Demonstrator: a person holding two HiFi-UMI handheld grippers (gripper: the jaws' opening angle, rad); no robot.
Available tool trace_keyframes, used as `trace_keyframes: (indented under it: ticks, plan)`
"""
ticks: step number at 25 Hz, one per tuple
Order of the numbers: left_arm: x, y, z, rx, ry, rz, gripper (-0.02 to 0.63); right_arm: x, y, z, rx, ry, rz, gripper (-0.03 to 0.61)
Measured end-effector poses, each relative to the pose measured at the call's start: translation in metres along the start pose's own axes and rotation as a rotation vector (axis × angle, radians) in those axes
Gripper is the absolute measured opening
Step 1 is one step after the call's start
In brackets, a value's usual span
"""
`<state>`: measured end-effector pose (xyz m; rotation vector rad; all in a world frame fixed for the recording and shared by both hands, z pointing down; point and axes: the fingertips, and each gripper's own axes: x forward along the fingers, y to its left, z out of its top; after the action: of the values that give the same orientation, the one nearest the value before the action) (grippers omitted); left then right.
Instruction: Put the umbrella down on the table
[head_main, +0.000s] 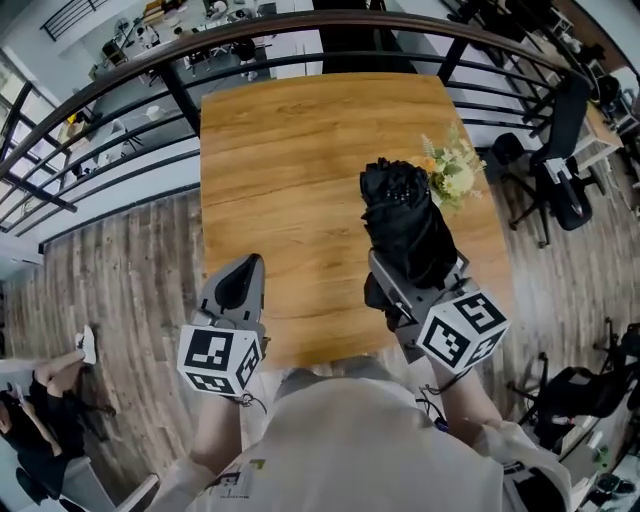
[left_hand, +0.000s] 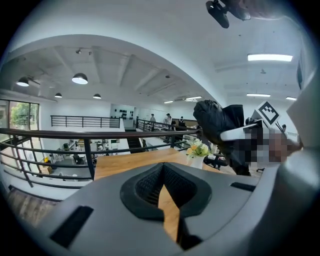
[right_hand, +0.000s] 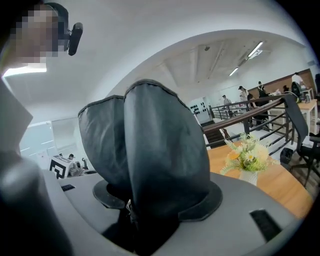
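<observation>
- My right gripper (head_main: 418, 280) was clamped on the folded black umbrella (head_main: 405, 225). The umbrella stood upright out of the jaws with its bunched fabric end uppermost, in the air over the near right part of the wooden table (head_main: 290, 170). It had not yet been set down.
- My left gripper (head_main: 243, 272) had its jaws drawn together on nothing. It hung at the table's near left edge, well apart from the umbrella.
- The worst risk, as I judged it, was the flower bouquet (head_main: 452, 172) in its white vase (right_hand: 248, 176), which stood just beyond the umbrella and to its right. If I tipped the umbrella forward or rightward to lay it flat, its top end could sweep the blooms and topple the vase.
- The pads bit on soft, loose fabric with most of the bulk above them. As I tilted the load, the cloth could slide in the jaws, and the umbrella might twist or drop early.
- I was working close to the near right corner. I could not see the part of the umbrella below the jaws. If I let go with that end hanging past the edge, the umbrella could tip off onto the floor.
- A rounded bundle on smooth wood might also roll once released.
- The bare middle of the table looked the safer landing. Swinging too far left, though, would have brought the umbrella against my idle left gripper.
</observation>
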<state>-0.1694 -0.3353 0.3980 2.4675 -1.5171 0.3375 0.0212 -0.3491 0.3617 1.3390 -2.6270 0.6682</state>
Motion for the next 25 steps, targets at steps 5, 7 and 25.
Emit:
trace_keyframes:
  ticks: [5,7,25]
  plan:
    - [-0.004,0.026,-0.006,0.023,0.024,-0.044,0.017,0.020,0.030,-0.003,0.150,-0.032,0.002,0.278]
    - [-0.013,0.040,-0.006,0.043,0.031,-0.056,0.017,0.035,0.048,-0.001,0.179,-0.046,0.008,0.278]
    - [0.058,0.127,-0.007,0.014,0.011,0.021,0.017,0.200,0.014,-0.024,0.228,0.138,-0.030,0.278]
